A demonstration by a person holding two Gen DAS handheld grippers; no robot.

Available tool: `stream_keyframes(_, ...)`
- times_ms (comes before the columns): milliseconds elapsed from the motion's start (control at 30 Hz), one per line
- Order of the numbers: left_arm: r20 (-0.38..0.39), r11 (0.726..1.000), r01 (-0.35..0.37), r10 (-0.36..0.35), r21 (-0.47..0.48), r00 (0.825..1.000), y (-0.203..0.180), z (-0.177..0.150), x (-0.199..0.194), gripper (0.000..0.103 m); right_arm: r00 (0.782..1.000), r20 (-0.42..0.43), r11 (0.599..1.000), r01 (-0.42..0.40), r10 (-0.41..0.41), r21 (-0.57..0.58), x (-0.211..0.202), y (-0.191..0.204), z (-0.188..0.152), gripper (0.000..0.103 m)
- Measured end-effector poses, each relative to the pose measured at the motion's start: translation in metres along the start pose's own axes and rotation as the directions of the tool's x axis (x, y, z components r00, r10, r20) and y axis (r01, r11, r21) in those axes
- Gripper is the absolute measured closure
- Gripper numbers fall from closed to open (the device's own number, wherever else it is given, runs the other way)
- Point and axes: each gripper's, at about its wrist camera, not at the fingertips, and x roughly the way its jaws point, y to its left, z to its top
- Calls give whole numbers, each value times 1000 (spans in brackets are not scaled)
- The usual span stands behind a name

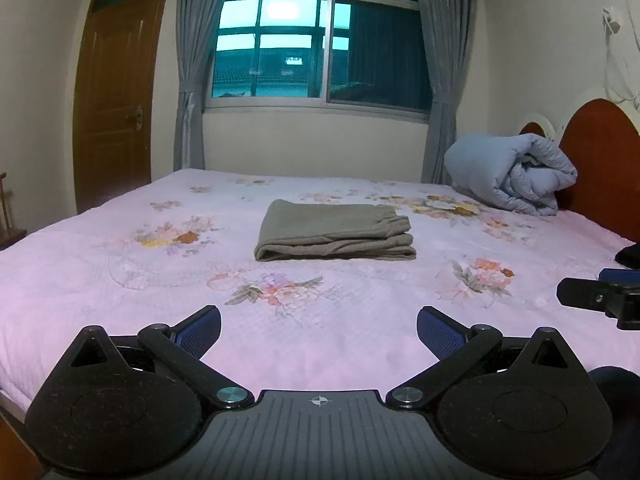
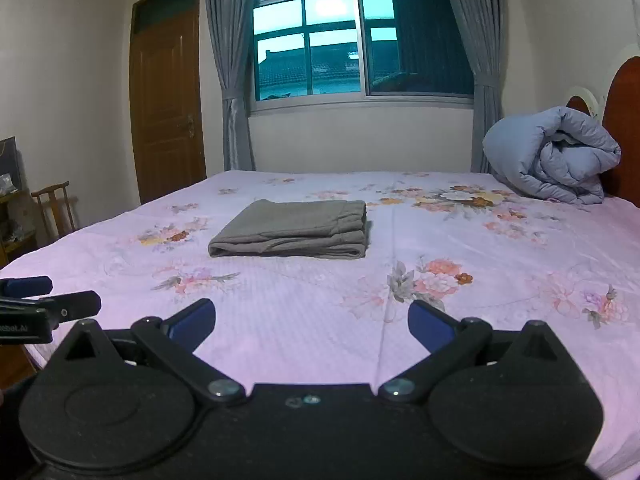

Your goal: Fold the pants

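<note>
Grey-brown pants (image 1: 335, 232) lie folded in a neat flat rectangle in the middle of the bed (image 1: 120, 300); they also show in the right wrist view (image 2: 292, 230). My left gripper (image 1: 319, 326) is open and empty, held over the near part of the bed, well short of the pants. My right gripper (image 2: 311, 318) is open and empty too, at a similar distance. The right gripper shows at the right edge of the left wrist view (image 1: 600, 296), and the left gripper at the left edge of the right wrist view (image 2: 48, 304).
The bed has a pink floral sheet (image 2: 440, 280). A rolled blue-grey quilt (image 1: 516, 176) lies at the far right by the red headboard (image 1: 600, 152). Behind are a window with curtains (image 1: 316, 40) and a wooden door (image 1: 116, 100). A chair (image 2: 54, 208) stands at the left.
</note>
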Motion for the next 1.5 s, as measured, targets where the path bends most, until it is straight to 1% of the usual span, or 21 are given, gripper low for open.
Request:
stream_keyframes(233, 4, 1000, 0, 0, 16, 1000, -2, 0, 0, 0, 1000, 1, 1000, -3, 3, -3, -6, -1, 1, 6)
stream_keyframes(1500, 6, 1000, 8, -8, 16, 1000, -6, 0, 1, 0, 1000, -6, 1000, -8, 8, 2, -13, -5, 1, 6)
